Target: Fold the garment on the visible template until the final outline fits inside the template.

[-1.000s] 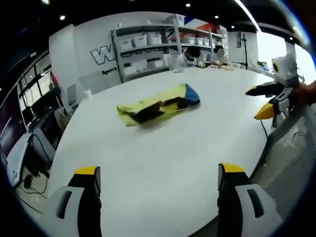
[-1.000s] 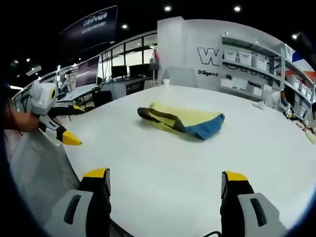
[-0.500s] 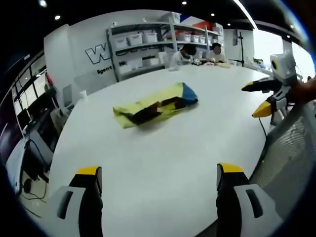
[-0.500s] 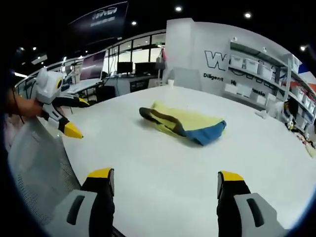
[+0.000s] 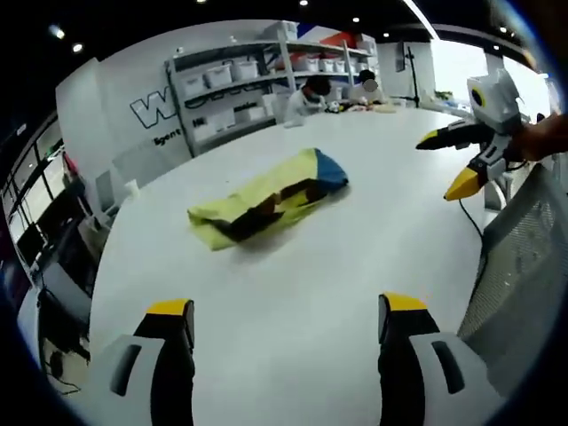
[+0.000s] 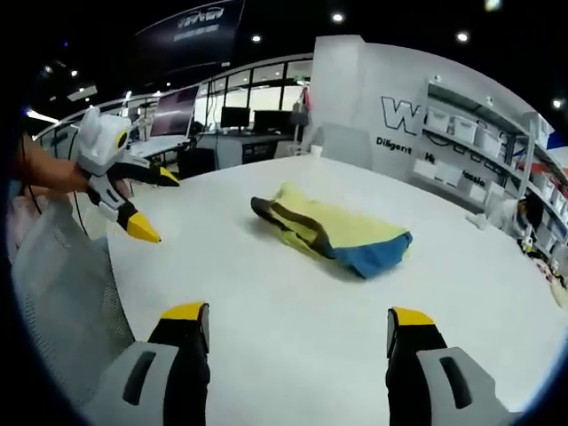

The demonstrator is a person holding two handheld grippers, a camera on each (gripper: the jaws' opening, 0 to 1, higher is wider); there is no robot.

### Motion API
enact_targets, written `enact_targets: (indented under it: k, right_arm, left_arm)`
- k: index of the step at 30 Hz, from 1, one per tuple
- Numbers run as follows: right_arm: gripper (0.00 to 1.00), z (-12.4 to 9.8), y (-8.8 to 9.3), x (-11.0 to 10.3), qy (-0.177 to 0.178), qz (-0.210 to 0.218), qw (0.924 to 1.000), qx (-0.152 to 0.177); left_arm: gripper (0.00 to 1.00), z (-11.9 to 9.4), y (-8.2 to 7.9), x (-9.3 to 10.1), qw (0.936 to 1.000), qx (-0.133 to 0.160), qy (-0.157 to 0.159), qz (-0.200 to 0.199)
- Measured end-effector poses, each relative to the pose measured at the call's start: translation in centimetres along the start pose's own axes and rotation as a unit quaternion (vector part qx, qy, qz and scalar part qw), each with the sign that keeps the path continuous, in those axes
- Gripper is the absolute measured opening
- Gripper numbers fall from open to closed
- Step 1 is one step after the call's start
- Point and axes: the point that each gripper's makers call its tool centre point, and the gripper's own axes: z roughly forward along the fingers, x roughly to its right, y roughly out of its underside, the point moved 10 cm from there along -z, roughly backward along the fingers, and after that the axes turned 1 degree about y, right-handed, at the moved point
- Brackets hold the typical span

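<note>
Opening stage, by the look of it: no grip taken yet, no fold begun. Left gripper [image 5: 280,321] at the near edge of the worktop [image 5: 293,275], jaws spread wide, nothing between them. Right gripper [image 6: 288,328] much the same, jaws apart and empty, also low over the near edge. Garment [image 5: 266,197] out in the middle of the worktop, well apart from both, lying in a loose crumpled strip. Mostly yellow, blue at the right end, dark bands across the middle [image 6: 333,232]. Edges bunched and overlapping, outline ragged. No template outline readable on the white surface. Next, probably: reach both forward, pinch two corners or ends, spread flat before folding. Shelves [image 5: 266,75] at the far wall.
</note>
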Motion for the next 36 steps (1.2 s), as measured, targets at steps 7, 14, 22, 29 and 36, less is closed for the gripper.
enact_targets:
  k: [7,14,22,29,36]
  right_arm:
    - [0.79,1.4,-1.0,0.8,-0.009,-0.033,0.9994,-0.006]
    - [0.74,2.9,-2.2,2.2,-0.015,-0.068,0.9973,-0.022]
    - [0.63,4.3,-2.9,2.8,-0.028,-0.094,0.9948,-0.025]
    - [0.51,5.9,-3.9,3.3,-0.033,-0.096,0.9943,-0.032]
    - [0.36,8.0,-4.1,3.9,-0.040,-0.123,0.9902,-0.051]
  left_arm:
    - [0.78,1.2,-1.1,-1.1,0.9996,0.004,0.017,0.022]
    - [0.69,2.7,-1.7,-1.4,0.9970,-0.003,0.038,0.067]
    - [0.57,4.5,-2.8,-2.4,0.9970,0.004,0.056,0.054]
    - [0.46,6.2,-4.7,-3.6,0.9954,0.011,0.065,0.070]
    - [0.32,7.6,-5.7,-4.1,0.9891,0.007,0.083,0.121]
